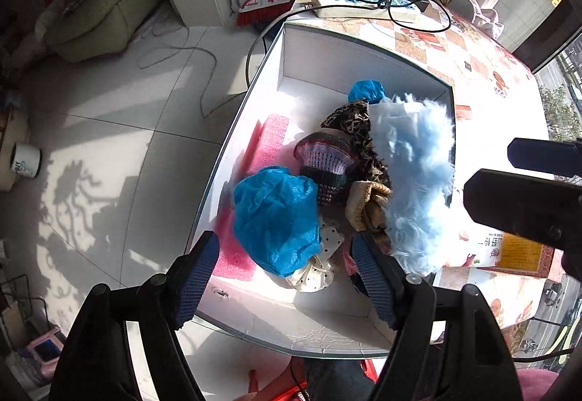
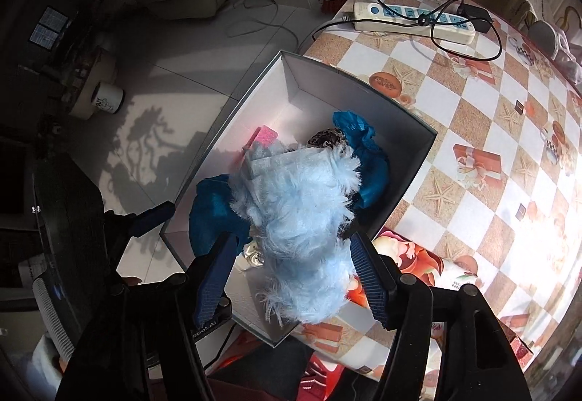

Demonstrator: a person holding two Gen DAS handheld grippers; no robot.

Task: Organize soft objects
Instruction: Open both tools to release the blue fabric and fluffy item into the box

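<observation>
A white cardboard box point(image 1: 309, 52) point(image 2: 320, 81) on the table edge holds soft things: blue crinkled covers point(image 1: 276, 215) point(image 2: 371, 161), a leopard-print cloth point(image 1: 353, 121), a purple knit piece point(image 1: 323, 161), a tan knit piece point(image 1: 367, 204), a dotted white cloth point(image 1: 316, 273) and pink foam point(image 1: 269, 143). A fluffy light-blue piece point(image 1: 418, 183) point(image 2: 305, 226) lies over the box's near right side. My left gripper point(image 1: 283, 281) is open above the box's near end. My right gripper point(image 2: 291, 273) is open with the fluffy piece between its fingers; I cannot tell whether they touch it.
A white power strip point(image 1: 363, 4) point(image 2: 411, 17) with black cables lies at the table's far end. A printed packet point(image 1: 509, 248) point(image 2: 411, 255) lies right of the box. A red broom point(image 1: 262, 6), a white bucket point(image 1: 25, 161) and a sofa point(image 1: 102, 12) stand on the tiled floor at left.
</observation>
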